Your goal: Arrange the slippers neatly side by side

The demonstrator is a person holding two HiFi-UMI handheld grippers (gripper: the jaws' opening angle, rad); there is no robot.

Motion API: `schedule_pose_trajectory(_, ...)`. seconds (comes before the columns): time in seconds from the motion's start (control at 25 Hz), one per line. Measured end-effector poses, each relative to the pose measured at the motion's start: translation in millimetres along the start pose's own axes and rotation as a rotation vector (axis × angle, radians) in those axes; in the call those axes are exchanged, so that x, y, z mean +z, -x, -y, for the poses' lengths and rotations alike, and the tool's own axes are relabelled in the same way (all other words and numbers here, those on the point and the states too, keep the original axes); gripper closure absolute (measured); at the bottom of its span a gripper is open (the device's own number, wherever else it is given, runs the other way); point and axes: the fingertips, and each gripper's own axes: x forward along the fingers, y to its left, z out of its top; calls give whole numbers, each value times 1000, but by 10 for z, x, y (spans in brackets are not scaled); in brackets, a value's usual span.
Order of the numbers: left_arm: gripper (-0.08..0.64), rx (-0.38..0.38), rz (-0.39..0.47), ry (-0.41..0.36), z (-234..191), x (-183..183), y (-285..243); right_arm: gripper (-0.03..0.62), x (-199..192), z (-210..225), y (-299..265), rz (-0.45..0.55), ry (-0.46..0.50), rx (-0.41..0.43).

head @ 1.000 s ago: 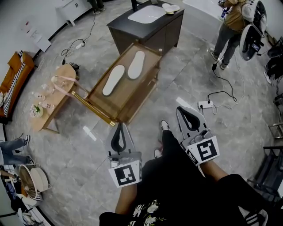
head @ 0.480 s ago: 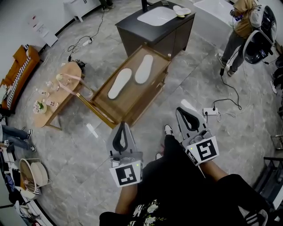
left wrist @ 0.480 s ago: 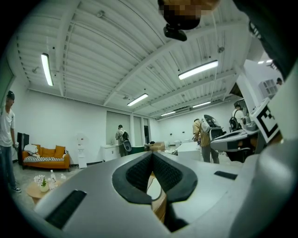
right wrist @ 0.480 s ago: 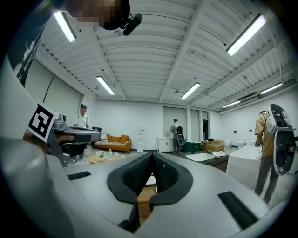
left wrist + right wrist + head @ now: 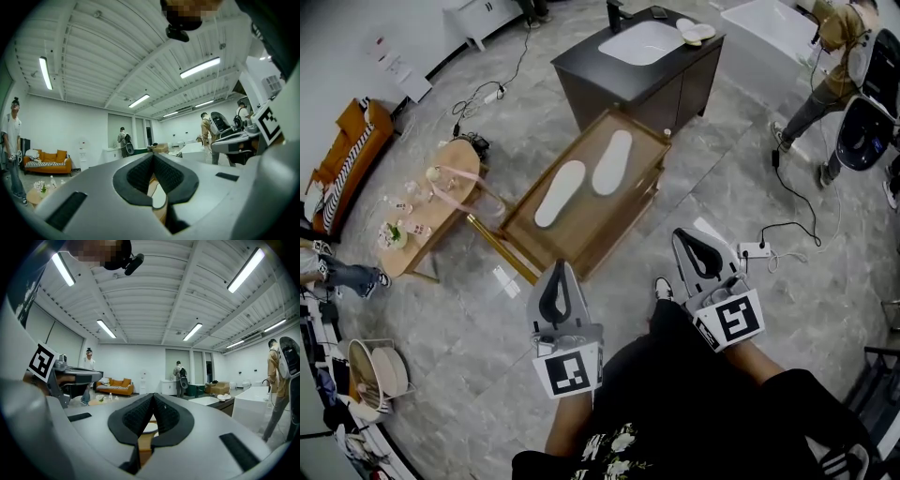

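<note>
Two white slippers lie sole-up on a low wooden table (image 5: 525, 230) in the head view, roughly parallel but staggered. The left slipper (image 5: 560, 193) sits nearer me; the right slipper (image 5: 612, 161) lies further toward the cabinet. My left gripper (image 5: 560, 266) is shut and empty, held level short of the table's near corner. My right gripper (image 5: 679, 233) is also shut and empty, over bare floor to the right of the table. In the left gripper view the shut left gripper (image 5: 152, 156) fills the lower frame; in the right gripper view the right gripper (image 5: 153, 397) does the same.
A dark sink cabinet (image 5: 619, 80) stands just behind the table. A wooden side table (image 5: 441, 202) with bottles is at the left, an orange sofa (image 5: 347, 159) beyond it. A power strip (image 5: 756, 249) with cable lies on the floor at the right. A person (image 5: 830, 66) stands at the far right.
The wooden table, cabinet and side table have slid down and rightward in the head view, so I have come closer to them. Both grippers stay shut and empty.
</note>
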Motion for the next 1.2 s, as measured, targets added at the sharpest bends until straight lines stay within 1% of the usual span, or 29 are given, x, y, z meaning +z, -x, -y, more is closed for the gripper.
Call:
schedule_pose_trajectory(0.32, 558, 47, -14, -22, -56, 90, -292, 595, 52, 228, -333, 6, -4, 51)
schedule_pose_trajectory(0.44, 558, 75, -22, -21, -92, 113, -380, 595, 106, 276, -462, 13, -2, 80)
schedule_pose_trajectory(0.64, 558, 111, -27, -14, -37, 170, -573, 595, 133, 463, -636, 15, -6, 115)
schedule_pose_trajectory(1.2, 558, 224, -48, -8, -26, 43, -949, 595, 0, 846, -1091, 9, -4, 211)
